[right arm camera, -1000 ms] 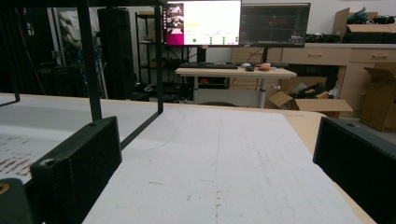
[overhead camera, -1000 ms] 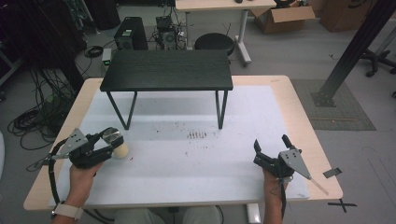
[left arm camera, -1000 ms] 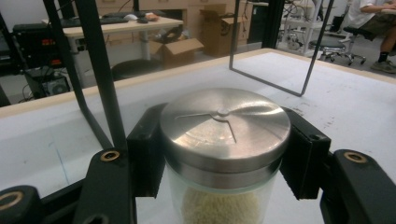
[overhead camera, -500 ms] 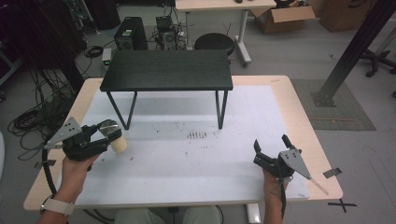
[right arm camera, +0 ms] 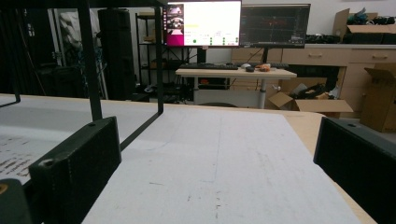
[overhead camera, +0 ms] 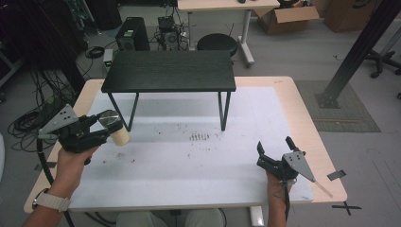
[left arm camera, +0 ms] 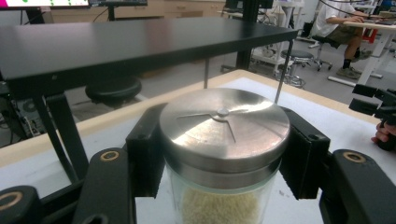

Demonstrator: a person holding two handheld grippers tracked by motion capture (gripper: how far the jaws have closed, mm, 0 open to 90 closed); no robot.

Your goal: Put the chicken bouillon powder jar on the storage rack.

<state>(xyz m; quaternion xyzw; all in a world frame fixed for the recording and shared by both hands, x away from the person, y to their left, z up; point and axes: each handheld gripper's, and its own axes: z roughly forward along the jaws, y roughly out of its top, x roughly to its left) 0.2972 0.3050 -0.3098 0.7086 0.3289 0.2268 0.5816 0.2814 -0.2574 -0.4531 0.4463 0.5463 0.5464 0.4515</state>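
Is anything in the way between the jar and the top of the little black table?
Yes. The left claw holds the jar lower than the black shelf, beside its front left leg. The shelf's front edge stands above; the jar must rise over it first.

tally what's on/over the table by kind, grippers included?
Jar: 1, metal lid, pale grains inside, held in the left gripper
Black shelf: 1
Grippers: 2, the right gripper with open, empty jaws
Total: 4
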